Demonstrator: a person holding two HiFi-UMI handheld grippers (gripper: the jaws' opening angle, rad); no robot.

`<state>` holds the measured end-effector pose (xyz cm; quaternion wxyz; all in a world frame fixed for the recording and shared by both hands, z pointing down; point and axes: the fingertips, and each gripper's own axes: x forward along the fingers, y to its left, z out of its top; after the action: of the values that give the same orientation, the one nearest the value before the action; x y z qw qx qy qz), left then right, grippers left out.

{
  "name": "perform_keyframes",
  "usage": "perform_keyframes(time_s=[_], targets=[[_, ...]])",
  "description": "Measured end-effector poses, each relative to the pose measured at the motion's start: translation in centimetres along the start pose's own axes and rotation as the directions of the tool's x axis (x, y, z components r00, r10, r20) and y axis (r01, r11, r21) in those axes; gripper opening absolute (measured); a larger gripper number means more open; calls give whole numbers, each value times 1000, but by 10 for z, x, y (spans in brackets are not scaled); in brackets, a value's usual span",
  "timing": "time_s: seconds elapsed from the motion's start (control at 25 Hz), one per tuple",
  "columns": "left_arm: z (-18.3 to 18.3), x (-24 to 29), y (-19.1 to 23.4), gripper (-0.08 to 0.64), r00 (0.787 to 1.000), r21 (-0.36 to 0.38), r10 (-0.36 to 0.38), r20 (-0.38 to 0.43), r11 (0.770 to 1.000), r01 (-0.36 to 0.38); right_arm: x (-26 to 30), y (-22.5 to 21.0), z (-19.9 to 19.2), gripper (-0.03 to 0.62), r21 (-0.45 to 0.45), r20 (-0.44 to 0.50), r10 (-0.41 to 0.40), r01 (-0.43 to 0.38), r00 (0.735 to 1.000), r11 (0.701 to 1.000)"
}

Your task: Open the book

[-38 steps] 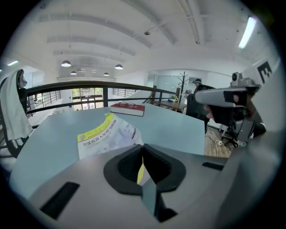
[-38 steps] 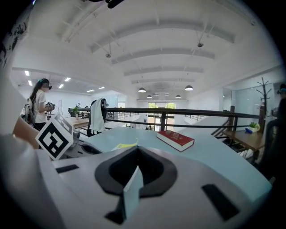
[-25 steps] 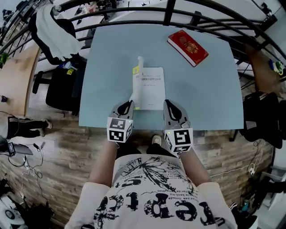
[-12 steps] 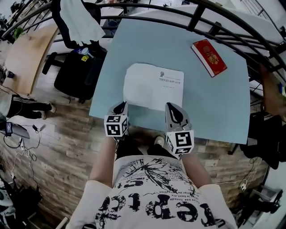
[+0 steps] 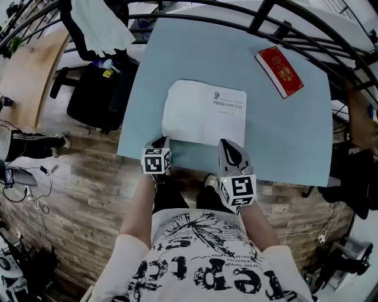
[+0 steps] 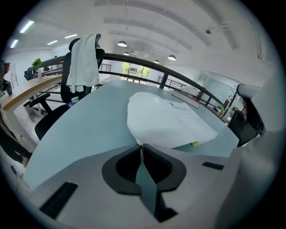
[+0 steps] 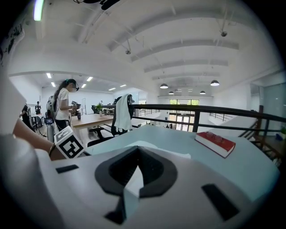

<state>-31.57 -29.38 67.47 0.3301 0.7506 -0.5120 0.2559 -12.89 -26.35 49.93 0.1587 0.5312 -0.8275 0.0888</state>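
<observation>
A thin white book point(image 5: 205, 114) lies open on the light blue table point(image 5: 283, 141), its cover point(image 5: 179, 112) folded out flat to the left. My left gripper point(image 5: 159, 142) sits at the cover's near left corner. In the left gripper view its jaws point(image 6: 142, 145) are shut, and the white cover point(image 6: 165, 120) runs right down into the tips. My right gripper point(image 5: 227, 144) hovers at the table's front edge, just short of the book's near right corner. It is shut with nothing in it point(image 7: 137, 150), and a strip of the white book point(image 7: 178, 154) shows past it.
A red book point(image 5: 279, 71) lies at the table's far right corner, also in the right gripper view as the red book point(image 7: 215, 143). A black railing point(image 5: 260, 17) curves behind the table. A chair draped with white cloth point(image 5: 97, 26) stands at the left. A person point(image 7: 65, 107) stands far off.
One second ago the left gripper held the cover standing upright over the book. The cover has swung over to the left and lies flat; the left gripper came down with it.
</observation>
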Motion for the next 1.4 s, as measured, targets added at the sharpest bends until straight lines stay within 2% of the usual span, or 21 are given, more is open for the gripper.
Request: perform_keyframes(time_s=[0.16,0.24,0.32,0.44,0.52,0.64,0.8,0.92,1.12,1.28,1.4], targets=[[-2,4,0,34,999,5,17,-46,1000,-17,4,2,-2,11,4,-8,1,-1,1000,1000],[-4,3,2,101,998,-23,14,-59,1000,-16,5,5,0,11,4,-8,0,0,1000,1000],[-2,-2,5,166,998,-46,14,-56,999,-16,6,6,4,11,-1,-2,-1,1,1000,1000],[10,-16,7,169,1000,-42,19,-18,999,-20,5,5,12,11,-20,11,-7,7,1000,1000],[23,-31,1,169,1000,-7,4,24,1000,-4,3,4,17,11,-38,22,-11,12,1000,999],[52,-52,-17,156,995,93,-34,99,995,25,-2,-2,28,11,-52,50,-33,35,998,998],[99,-76,-40,113,975,179,-87,205,983,50,-7,-13,45,11,-41,82,-60,63,995,997],[135,-96,-58,79,948,217,-129,291,974,66,-13,-20,60,11,-45,112,-72,77,991,996],[188,-128,-87,38,884,293,-217,414,951,96,-20,-30,83,11,-46,170,-92,101,981,994],[220,-154,-109,31,814,357,-303,496,926,127,-27,-37,105,11,-58,237,-109,126,965,990],[236,-174,-126,26,758,416,-352,549,902,118,-34,-44,120,9,-64,285,-122,146,951,987]])
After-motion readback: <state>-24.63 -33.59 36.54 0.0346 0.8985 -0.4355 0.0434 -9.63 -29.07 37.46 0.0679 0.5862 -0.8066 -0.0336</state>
